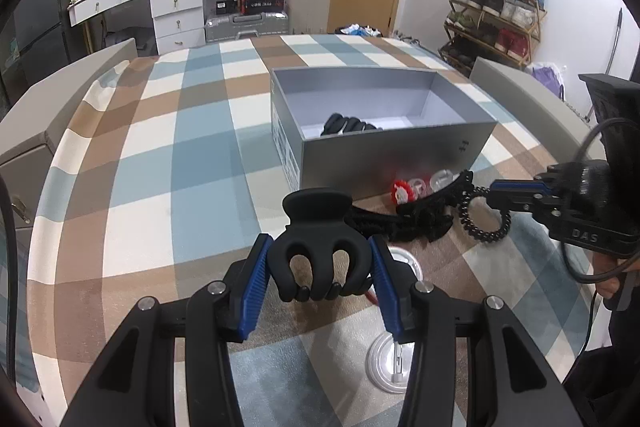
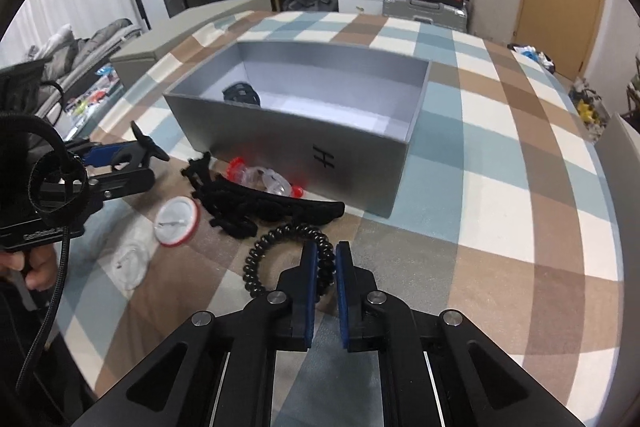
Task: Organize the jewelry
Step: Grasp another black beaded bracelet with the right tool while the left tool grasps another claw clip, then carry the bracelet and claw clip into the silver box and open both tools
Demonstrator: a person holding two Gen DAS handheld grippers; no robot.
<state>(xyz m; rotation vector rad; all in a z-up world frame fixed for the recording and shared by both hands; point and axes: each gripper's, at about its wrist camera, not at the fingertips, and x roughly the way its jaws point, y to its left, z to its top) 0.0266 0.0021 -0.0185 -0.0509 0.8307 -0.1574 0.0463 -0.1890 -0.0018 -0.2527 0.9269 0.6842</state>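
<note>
A black claw hair clip (image 1: 316,259) sits between the blue pads of my left gripper (image 1: 320,247), which is shut on it just above the checked tablecloth. From the right wrist view the same clip (image 2: 150,143) shows at the tip of the left gripper (image 2: 132,155). My right gripper (image 2: 326,251) is shut on one side of a black spiral hair tie (image 2: 251,257), and the tie (image 1: 480,238) hangs from the right gripper (image 1: 494,189). Behind both stands an open grey box (image 1: 396,155) with a black hair piece (image 1: 348,125) inside.
In front of the box lie a black bow headband (image 2: 264,207), clear and red clips (image 2: 268,181), a red-rimmed white disc (image 2: 176,221) and another white disc (image 1: 392,359). A hand (image 2: 40,267) holds the left gripper's handle. Grey chair backs flank the table.
</note>
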